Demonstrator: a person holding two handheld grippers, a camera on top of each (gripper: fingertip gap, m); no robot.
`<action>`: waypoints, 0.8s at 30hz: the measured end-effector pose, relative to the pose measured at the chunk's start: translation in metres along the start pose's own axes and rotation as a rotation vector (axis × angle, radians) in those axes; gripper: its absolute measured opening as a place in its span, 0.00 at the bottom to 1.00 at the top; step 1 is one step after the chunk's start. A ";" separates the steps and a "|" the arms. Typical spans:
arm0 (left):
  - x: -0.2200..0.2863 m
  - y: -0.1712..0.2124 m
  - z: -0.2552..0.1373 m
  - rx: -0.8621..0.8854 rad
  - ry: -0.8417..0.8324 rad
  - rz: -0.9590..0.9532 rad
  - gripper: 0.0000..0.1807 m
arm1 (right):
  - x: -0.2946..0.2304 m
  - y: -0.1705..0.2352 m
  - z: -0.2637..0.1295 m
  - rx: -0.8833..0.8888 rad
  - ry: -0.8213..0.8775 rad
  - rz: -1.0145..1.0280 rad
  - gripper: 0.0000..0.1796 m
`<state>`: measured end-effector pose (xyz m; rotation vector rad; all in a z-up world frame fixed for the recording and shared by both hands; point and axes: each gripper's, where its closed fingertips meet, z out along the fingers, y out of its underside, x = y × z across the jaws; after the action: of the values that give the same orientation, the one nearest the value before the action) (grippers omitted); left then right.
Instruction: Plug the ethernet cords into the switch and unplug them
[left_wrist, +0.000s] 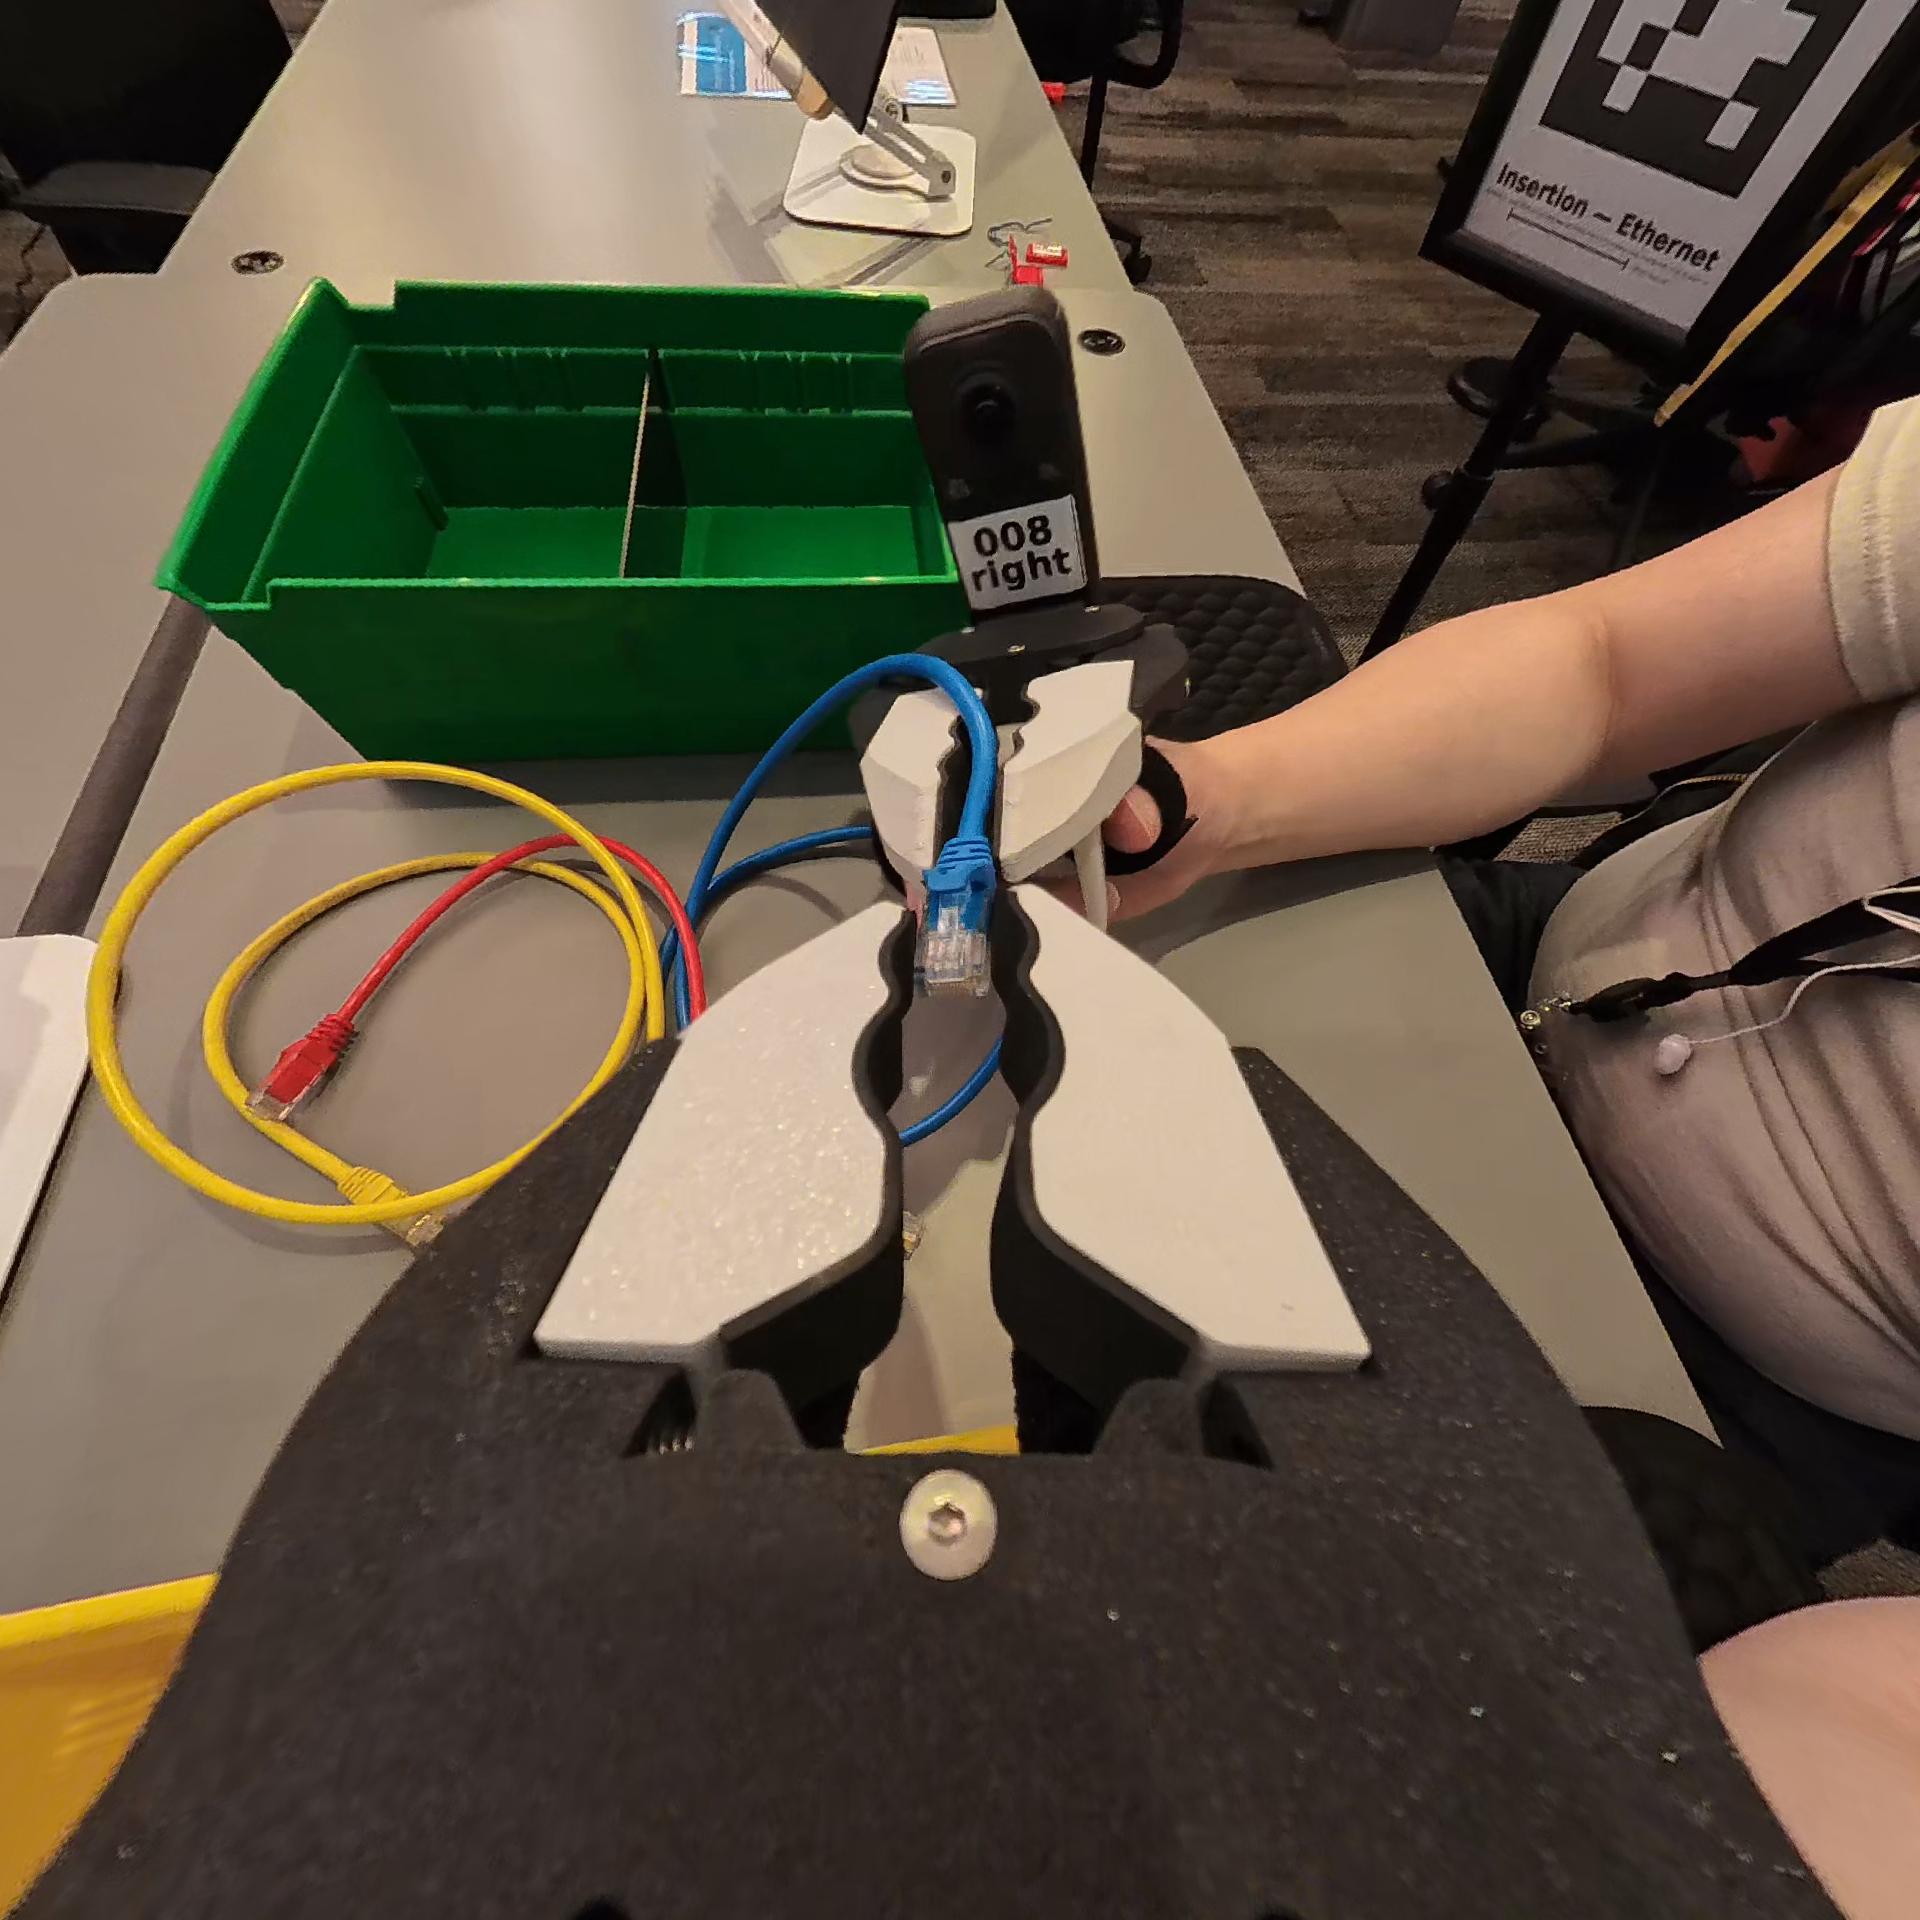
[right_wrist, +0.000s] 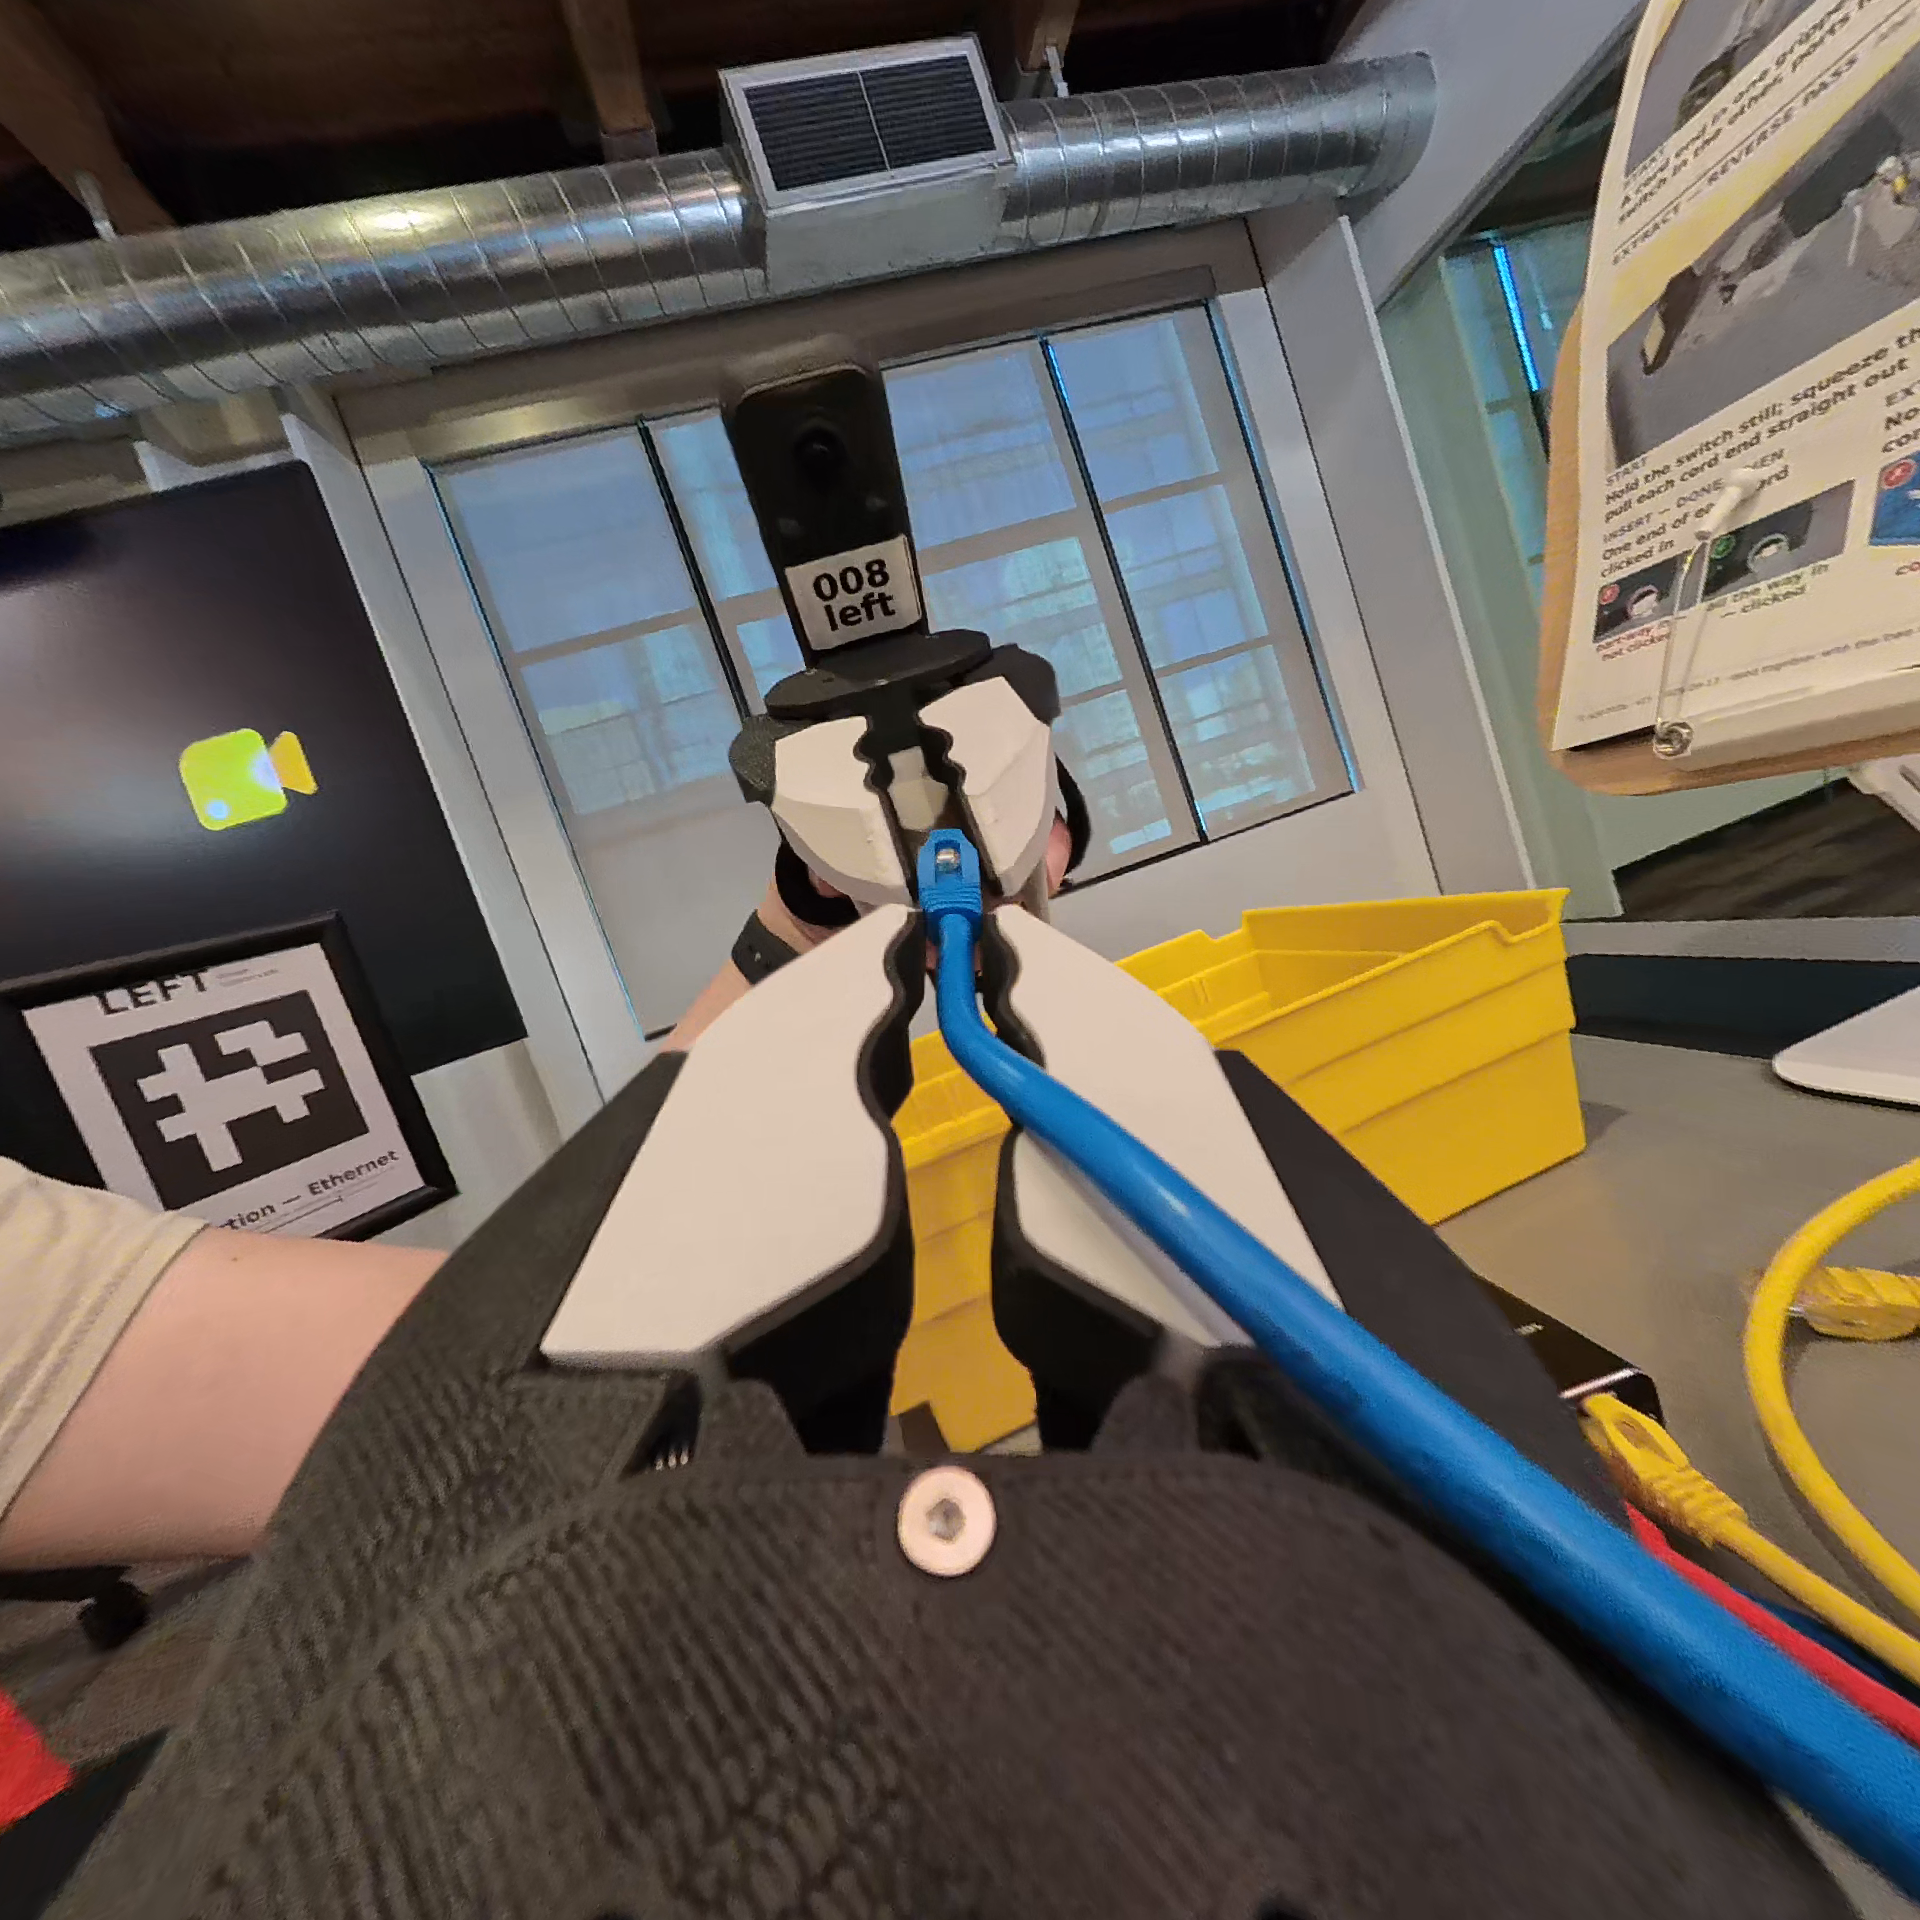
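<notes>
Both grippers meet tip to tip above the grey table (left_wrist: 1299, 997). The right gripper (left_wrist: 961, 831) pinches the blue cord (left_wrist: 727, 831) just behind its plug (left_wrist: 954, 925); the clear plug end hangs down out of its tips and sits in the gap at the tips of the left gripper (left_wrist: 956, 940). The left gripper's fingers stand a little apart there — I cannot tell whether they touch the plug.

From the right wrist view, the blue cord (right_wrist: 1351, 1382) runs up between the right gripper's fingers (right_wrist: 790, 1164), its plug pointing at the left gripper (right_wrist: 920, 831).

On the table: a yellow cord (left_wrist: 364, 987) in loops, with a red cord (left_wrist: 416, 935) lying inside them, both plugs free. Green bin (left_wrist: 582, 665) behind — yellow bin (right_wrist: 1403, 1060) on the left side. The switch cannot be made out with certainty.
</notes>
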<state>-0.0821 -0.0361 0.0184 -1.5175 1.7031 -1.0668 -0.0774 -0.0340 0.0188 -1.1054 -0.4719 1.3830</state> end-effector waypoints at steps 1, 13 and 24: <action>0.000 0.000 0.000 0.003 0.007 -0.003 0.07 | 0.000 0.000 0.000 -0.004 0.002 -0.010 0.06; -0.016 0.006 -0.056 0.042 -0.240 0.050 0.32 | 0.000 -0.011 0.007 -0.043 0.003 0.007 0.06; -0.041 0.041 -0.052 -0.123 -0.324 -0.047 0.29 | -0.005 -0.057 0.018 -0.096 -0.205 0.169 0.06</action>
<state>-0.1406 0.0134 0.0052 -1.7092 1.5345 -0.7018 -0.0622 -0.0222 0.0756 -1.1062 -0.6094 1.6457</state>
